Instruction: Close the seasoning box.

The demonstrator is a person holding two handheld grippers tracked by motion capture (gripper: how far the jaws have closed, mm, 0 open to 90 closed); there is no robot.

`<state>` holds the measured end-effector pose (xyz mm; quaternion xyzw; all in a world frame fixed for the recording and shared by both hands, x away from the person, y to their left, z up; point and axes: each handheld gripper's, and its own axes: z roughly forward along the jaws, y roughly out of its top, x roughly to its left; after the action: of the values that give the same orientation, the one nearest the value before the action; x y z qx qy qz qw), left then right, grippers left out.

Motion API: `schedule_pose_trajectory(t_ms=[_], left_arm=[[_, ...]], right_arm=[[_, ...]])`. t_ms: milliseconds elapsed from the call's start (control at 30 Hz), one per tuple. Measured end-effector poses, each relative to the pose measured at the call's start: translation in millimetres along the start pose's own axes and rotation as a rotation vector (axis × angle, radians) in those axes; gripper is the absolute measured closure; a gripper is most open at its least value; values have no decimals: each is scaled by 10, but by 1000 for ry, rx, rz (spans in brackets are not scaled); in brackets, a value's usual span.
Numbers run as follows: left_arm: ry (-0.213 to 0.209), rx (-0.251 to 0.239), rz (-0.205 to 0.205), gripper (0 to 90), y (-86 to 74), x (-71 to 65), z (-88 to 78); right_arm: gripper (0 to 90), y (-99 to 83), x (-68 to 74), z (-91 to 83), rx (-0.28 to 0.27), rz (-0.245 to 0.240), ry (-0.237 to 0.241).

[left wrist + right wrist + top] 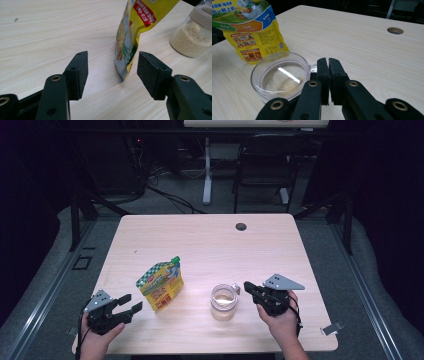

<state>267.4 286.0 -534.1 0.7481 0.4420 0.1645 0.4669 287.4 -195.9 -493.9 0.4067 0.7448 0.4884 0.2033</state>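
Now left tool (112, 72) gapes beside pouch (130, 37); right tool (328, 65) pinched shut.

Left tool (131, 303) gapes wide; right tool (248, 287) is pressed closed.

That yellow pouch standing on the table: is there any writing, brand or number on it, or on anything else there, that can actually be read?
Yellow pouch, blue panel: Chinese characters, roughly "海鲜" something; too blurred to be sure.
Yellow pouch, green band: a line of white Chinese characters, not clear enough to quote.
Yellow pouch, lower part: small print and little pictures, too small to read.
Yellow pouch, red label: white characters, blurred.
Glass jar: no writing.
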Motion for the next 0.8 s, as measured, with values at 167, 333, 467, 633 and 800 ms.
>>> schedule_pose_trajectory(t_ms=[167,333,467,633,800], left_arm=[[1,0,-17,433,-7,46,-8],[21,-5,-21,422,-20,72,2],[32,-5,-31,418,-41,109,22],[58,6,-40,418,-72,183,47],[77,23,-55,418,-95,254,60]], right_arm=[[871,-19,-68,-13,-12,30,-10],[862,-56,-146,-9,-5,46,-31],[852,-112,-213,17,18,39,-66],[838,-196,-337,48,33,72,-100],[814,-282,-465,93,72,109,-121]])
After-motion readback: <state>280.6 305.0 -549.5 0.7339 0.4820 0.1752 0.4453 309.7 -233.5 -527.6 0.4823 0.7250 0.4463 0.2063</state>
